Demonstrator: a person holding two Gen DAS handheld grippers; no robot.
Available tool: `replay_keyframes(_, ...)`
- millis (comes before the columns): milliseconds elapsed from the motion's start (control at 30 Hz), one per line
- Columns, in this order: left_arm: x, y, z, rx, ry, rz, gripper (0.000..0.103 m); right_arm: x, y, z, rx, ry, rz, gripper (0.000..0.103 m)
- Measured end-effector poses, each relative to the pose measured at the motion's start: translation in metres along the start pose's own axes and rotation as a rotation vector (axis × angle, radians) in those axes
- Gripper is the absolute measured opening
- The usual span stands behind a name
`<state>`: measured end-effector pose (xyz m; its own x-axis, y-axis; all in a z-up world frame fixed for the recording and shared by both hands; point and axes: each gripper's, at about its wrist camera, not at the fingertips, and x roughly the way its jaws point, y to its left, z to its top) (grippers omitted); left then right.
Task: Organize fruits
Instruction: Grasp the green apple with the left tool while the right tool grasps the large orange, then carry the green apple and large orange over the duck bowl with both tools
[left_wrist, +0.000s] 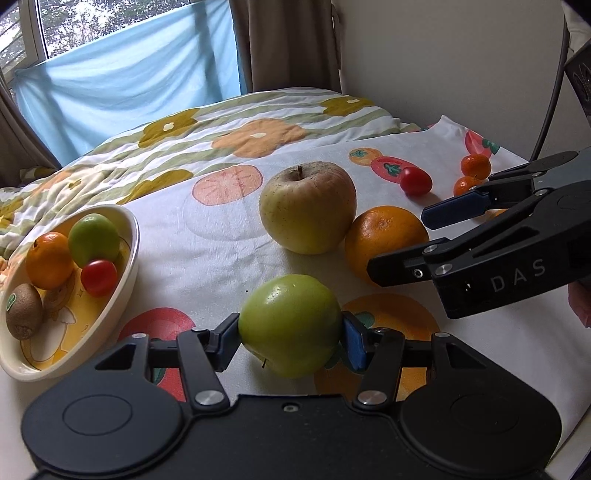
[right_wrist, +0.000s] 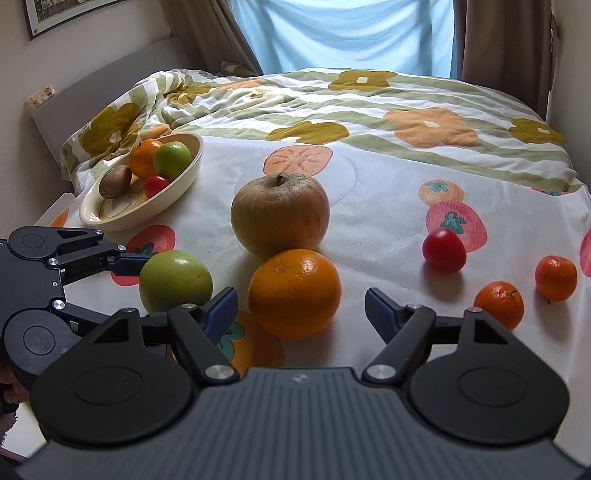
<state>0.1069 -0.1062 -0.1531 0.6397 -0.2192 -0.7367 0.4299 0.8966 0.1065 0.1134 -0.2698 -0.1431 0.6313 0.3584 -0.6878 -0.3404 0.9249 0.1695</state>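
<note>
Left gripper (left_wrist: 290, 338): both blue pads pressed on the flanks of the green apple (left_wrist: 290, 325), lower centre of the left wrist view. Clamped on it; apple looks to sit on the printed cloth (left_wrist: 221, 229), can't tell if it's lifted.

Right gripper (right_wrist: 301, 308): jaws spread wide, nothing held. The big orange (right_wrist: 294, 293) sits between the fingertips, centre of the right wrist view, clear gaps both sides, pads not touching.

Outward from there: the large yellow apple (left_wrist: 308, 206) is just behind the orange and touching it. Right side of the right wrist view: one cherry tomato (right_wrist: 443, 249) and two small mandarins (right_wrist: 500, 304) (right_wrist: 556, 277), loose on the cloth, apart from each other.

Bowl (left_wrist: 127, 258) at left edge of the left wrist view already holds an orange, a green fruit, a cherry tomato and a kiwi.

Progress estimate: roughly four in, six out. Left to do, as I read it: green apple to the bowl, then orange, yellow apple, tomato, mandarins. Bowl looks tight for the big apple.
</note>
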Motion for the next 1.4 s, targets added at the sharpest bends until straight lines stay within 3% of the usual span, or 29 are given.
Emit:
replay_keyframes(533,-0.013,0.008,-0.006,-0.056,-0.006,0.034,0.061,0.015,0.005,0.006,-0.004,0.016,0.008,0.090)
replay_keyframes(633,-0.017,0.010,-0.008,-0.077,-0.012,0.040,0.061,0.018,0.008,0.005,-0.019,0.025,-0.011,0.075)
replay_keyframes(1067,-0.043,0.021,-0.014,-0.113,-0.039,0.071,0.061,0.003,0.022,0.003,-0.006,0.005,-0.011,0.073)
replay_keyframes(1400,-0.086,0.055,-0.017,-0.145,-0.064,0.147,0.061,-0.018,0.052,0.019,-0.021,-0.028,0.016,0.073)
